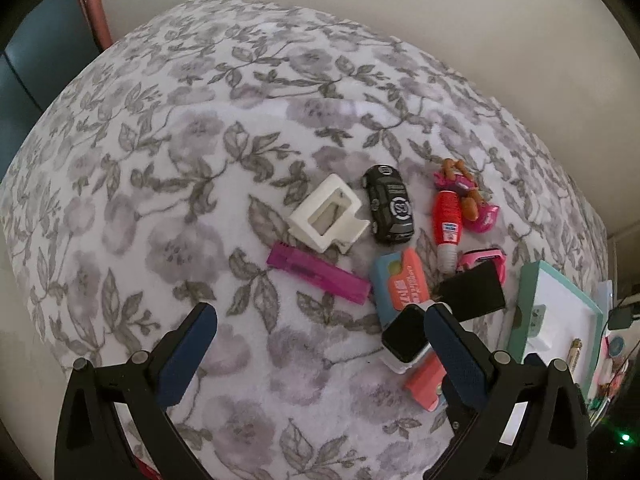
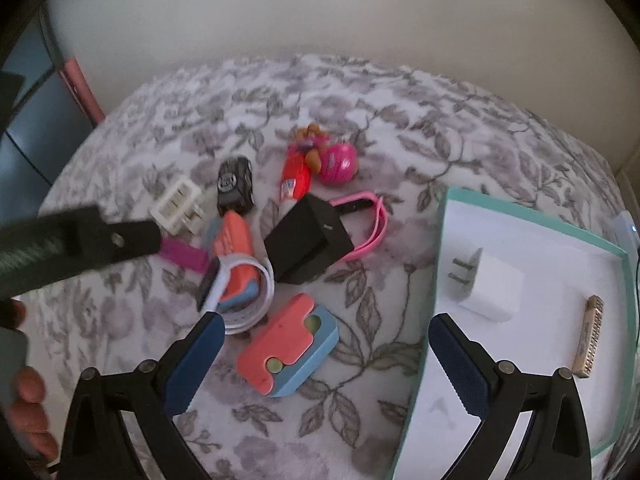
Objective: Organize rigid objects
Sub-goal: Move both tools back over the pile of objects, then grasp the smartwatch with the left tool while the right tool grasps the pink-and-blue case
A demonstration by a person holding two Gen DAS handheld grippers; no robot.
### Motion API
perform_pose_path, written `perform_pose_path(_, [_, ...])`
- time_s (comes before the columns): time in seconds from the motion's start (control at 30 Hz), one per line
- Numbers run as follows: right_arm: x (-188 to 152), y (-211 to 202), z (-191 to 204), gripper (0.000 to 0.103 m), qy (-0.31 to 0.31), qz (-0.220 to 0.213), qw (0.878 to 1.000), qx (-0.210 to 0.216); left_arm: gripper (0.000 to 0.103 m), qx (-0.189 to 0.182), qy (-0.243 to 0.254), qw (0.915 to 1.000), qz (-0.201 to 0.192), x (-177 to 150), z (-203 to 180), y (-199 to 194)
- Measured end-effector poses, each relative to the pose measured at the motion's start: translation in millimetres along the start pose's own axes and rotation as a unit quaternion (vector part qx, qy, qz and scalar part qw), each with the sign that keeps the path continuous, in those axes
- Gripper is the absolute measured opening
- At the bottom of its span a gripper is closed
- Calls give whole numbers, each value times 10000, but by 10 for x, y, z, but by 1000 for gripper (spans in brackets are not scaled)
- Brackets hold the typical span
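Observation:
Small rigid objects lie clustered on a floral blanket [image 1: 200, 160]. My left gripper [image 1: 320, 310] is open, and its right finger [image 1: 452, 344] is beside a smartwatch with a white band [image 1: 406, 336] [image 2: 240, 284]. Around the watch lie a magenta cutter [image 1: 318, 272], a coral-and-blue case [image 1: 402, 284], a black block [image 1: 472, 290] [image 2: 308, 240], a white holder [image 1: 328, 212], a black toy car [image 1: 388, 204] and a red toy bottle [image 1: 447, 224]. My right gripper [image 2: 326, 320] is open above a second coral-and-blue case [image 2: 288, 344]. The left gripper's blurred body [image 2: 100, 240] crosses the right wrist view.
A teal-rimmed white tray [image 2: 448, 216] [image 1: 532, 276] sits at the right and holds a white plug adapter [image 2: 488, 284] and a small tan bar [image 2: 588, 336]. A pink watch strap [image 2: 376, 224], a pink ball [image 2: 340, 160] and a doll [image 1: 464, 184] lie behind. A hand [image 2: 24, 392] shows lower left.

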State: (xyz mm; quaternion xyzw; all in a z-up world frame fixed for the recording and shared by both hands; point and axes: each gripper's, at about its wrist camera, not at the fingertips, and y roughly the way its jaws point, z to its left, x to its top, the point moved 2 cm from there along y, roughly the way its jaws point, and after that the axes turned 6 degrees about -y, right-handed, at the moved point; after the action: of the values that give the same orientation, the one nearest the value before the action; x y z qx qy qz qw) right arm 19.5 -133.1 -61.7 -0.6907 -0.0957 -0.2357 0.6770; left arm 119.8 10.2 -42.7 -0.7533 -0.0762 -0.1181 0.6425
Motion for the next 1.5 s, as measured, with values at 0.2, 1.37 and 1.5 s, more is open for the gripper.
perform_pose_path(0.2, [-27,211,97,103,-334,227,9988,281,103,37,-44,9998,164,0,14,83])
perform_pose_path(1.37, [-86,562,136,82,-1291,172,9910,309,103,-36,53,9963,853,-67,-112,417])
perform_pose_path(1.5, [-102,520,117,73,-1203,147,9923,262,103,-12,113,9966,811,-78,-206,443])
